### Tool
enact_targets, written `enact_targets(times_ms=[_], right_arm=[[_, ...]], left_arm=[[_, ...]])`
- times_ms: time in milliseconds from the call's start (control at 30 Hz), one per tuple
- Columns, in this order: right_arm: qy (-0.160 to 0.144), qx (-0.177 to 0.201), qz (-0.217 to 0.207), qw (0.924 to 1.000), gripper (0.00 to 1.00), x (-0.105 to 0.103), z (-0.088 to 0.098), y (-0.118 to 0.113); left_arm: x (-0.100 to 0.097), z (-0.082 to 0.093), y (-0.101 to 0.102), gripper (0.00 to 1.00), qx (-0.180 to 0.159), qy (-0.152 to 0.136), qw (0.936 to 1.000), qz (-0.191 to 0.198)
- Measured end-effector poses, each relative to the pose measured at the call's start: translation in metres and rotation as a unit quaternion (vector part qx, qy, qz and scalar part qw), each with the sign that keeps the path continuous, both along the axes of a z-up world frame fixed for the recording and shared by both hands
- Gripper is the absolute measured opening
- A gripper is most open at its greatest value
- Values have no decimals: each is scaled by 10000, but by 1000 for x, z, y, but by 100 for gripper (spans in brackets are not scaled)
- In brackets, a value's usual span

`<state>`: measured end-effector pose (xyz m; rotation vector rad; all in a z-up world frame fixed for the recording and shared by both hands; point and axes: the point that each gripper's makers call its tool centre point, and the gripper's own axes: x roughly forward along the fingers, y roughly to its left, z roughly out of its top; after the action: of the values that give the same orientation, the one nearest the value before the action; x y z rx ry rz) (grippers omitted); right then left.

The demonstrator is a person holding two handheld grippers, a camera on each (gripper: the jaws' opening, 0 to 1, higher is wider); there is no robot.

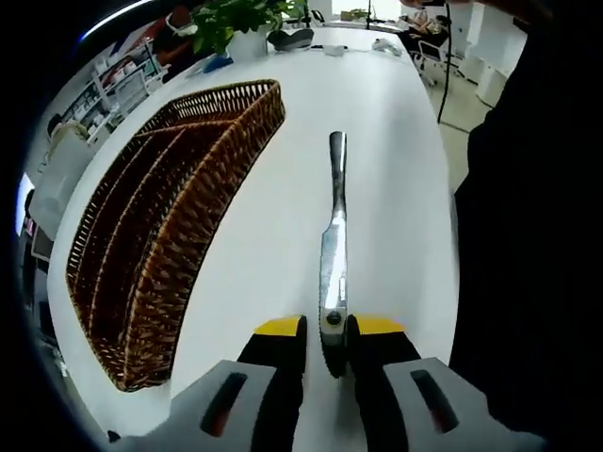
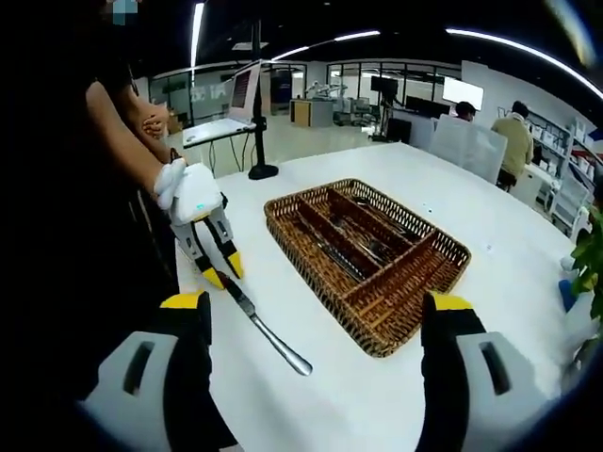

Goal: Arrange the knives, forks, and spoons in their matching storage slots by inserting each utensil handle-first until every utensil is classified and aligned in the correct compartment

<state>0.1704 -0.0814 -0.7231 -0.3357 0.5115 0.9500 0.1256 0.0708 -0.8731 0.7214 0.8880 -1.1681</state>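
Stainless steel knife (image 1: 334, 254) is clamped by its serrated blade between the closed jaws of the left gripper (image 1: 332, 331), handle pointing away, at frame centre above the white table (image 1: 396, 141). The wicker tray (image 1: 160, 245) lies at frame left, well apart. The right gripper (image 2: 316, 311) is held wide and empty. The carry step is judged in hand; next, the handle must be aligned with the knife slot.

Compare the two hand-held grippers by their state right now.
The left hand-held gripper is shut on the knife by its blade; the right hand-held gripper stands wide open, holding nothing. The left is held over bare table; the right faces the wicker tray. Both have yellow-tipped black jaws.
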Motion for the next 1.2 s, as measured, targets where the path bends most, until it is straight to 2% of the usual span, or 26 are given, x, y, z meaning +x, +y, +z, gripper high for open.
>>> enact_targets(times_ms=[233, 300, 333, 400, 500, 633, 733, 933, 1000, 1033, 1100, 1200], right_arm=[[73, -72, 82, 9999, 93, -5, -9, 4], [87, -55, 83, 9999, 93, -7, -10, 4], [91, -40, 75, 9999, 93, -7, -9, 5], [104, -37, 81, 9999, 92, -8, -10, 5], [122, -50, 87, 9999, 91, -8, -12, 5], [142, -68, 98, 9998, 90, -8, -15, 4], [187, -143, 160, 9996, 86, -8, -22, 3], [327, -324, 373, 9982, 80, -13, -48, 7], [440, -399, 494, 9970, 73, -16, -62, 10], [604, -463, 693, 9947, 65, -22, -72, 13], [648, -668, 858, 9920, 57, -24, -86, 16], [735, -854, 1078, 9878, 56, -23, -112, 29]], left_arm=[[3, 1, -9, 19, -59, -4, 9998, -194], [4, 0, -11, 16, -81, 69, 9998, -171], [3, 0, -11, 12, -63, 49, 9996, -279], [3, -1, -11, 11, -63, 26, 9992, -386], [3, -2, -11, 11, -75, 55, 9993, -366], [4, -2, -7, 10, 69, 56, 9995, -319], [7, 5, -5, 10, 77, 45, 9994, -342], [13, 15, 1, 10, 177, -37, 9990, -420], [15, 18, 3, 10, 204, -83, 9987, -454], [16, 19, 3, 10, 234, -108, 9985, -478], [17, 21, 3, 10, 243, -128, 9983, -513], [17, 23, 4, 10, 269, -141, 9979, -575]])
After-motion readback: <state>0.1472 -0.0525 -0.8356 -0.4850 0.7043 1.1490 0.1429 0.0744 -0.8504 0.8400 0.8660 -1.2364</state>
